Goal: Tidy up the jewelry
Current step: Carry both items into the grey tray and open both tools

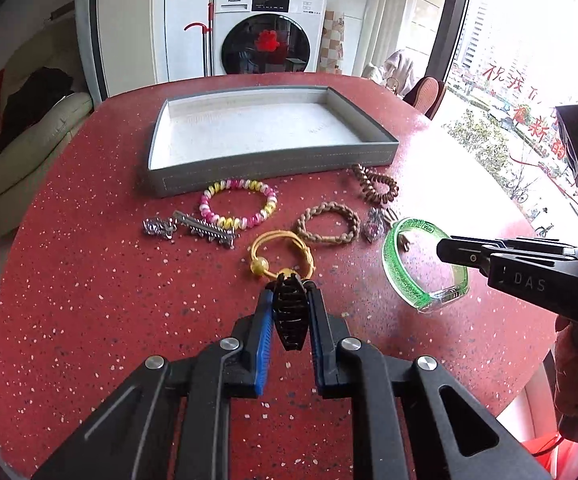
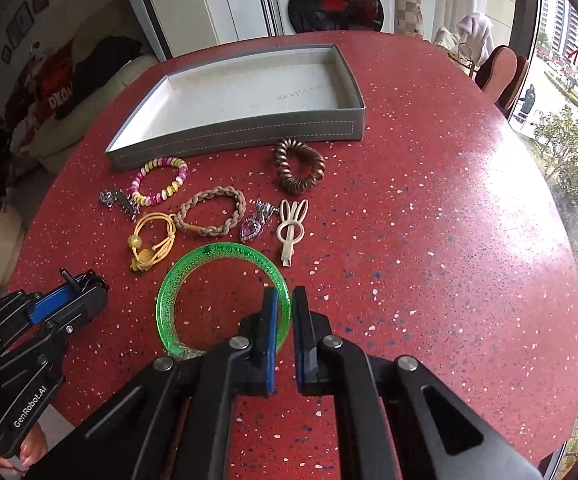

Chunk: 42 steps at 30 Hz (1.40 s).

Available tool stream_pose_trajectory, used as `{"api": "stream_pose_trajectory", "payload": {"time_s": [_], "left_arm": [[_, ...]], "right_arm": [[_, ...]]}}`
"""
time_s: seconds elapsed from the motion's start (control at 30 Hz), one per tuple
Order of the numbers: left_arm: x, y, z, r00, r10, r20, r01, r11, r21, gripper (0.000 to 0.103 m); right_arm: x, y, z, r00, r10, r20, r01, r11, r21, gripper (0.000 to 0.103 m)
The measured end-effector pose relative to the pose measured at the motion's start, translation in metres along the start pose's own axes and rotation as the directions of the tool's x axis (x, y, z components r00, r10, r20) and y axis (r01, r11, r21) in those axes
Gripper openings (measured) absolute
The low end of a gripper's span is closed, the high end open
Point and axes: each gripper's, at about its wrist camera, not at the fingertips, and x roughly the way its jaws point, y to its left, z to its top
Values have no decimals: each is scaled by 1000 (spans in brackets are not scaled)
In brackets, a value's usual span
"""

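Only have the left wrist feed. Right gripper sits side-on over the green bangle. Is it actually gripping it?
Observer: Yes. In the right wrist view the right gripper is shut on the green bangle, with one pad inside the ring and one outside.
Operator: Something pale pokes out behind the bangle. What is it?
Observer: A cream rabbit-ear hair clip, lying flat on the table just beyond the bangle's rim.
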Motion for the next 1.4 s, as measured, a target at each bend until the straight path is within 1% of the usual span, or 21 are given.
{"api": "stream_pose_trajectory", "payload": {"time_s": [0.13,0.27,0.33,0.47,0.53,0.63,0.73,0.9,1.07,1.2,1.23,1.3,1.33,1.37,1.4], "left_arm": [[-10,5,35,999,-6,32,6,1000,-1,35],[-7,9,84,998,16,68,-18,999,29,35],[4,13,109,995,43,84,-47,998,38,35],[40,26,150,995,69,75,-70,998,8,35],[61,30,162,991,119,56,-120,993,15,35],[94,36,173,987,160,29,-161,986,32,35],[126,47,180,983,185,-14,-185,983,14,35],[167,60,181,975,212,-63,-212,977,2,35],[191,63,178,963,255,-91,-255,967,12,35],[194,56,174,952,296,-70,-293,954,55,35],[193,56,173,951,300,-70,-296,953,59,35],[190,53,173,957,283,-58,-280,959,54,35],[187,52,173,959,278,-49,-276,960,52,35],[185,51,173,960,279,-39,-276,960,54,35],[183,49,173,959,282,-30,-280,958,56,35]], "right_arm": [[-9,-9,31,999,34,25,-35,999,32,8],[-10,-15,75,997,51,57,-54,997,47,8],[-7,-15,97,996,57,71,-61,997,51,8],[14,-15,143,995,64,72,-69,996,63,8],[29,-15,163,996,59,66,-64,996,70,8],[54,-14,185,998,37,53,-41,997,66,8],[82,-13,200,1000,10,27,-12,998,58,8],[119,-16,208,1000,-18,-17,19,998,65,8],[138,-18,204,998,-48,-46,50,998,48,8],[137,-15,201,998,-59,-36,60,998,23,9],[137,-14,201,998,-57,-36,58,998,21,11],[136,-16,202,998,-39,-39,40,999,30,21],[135,-16,201,999,-34,-40,36,999,36,36],[133,-17,201,999,-30,-35,32,999,40,48],[130,-18,201,999,-27,-25,28,999,41,51]]}}
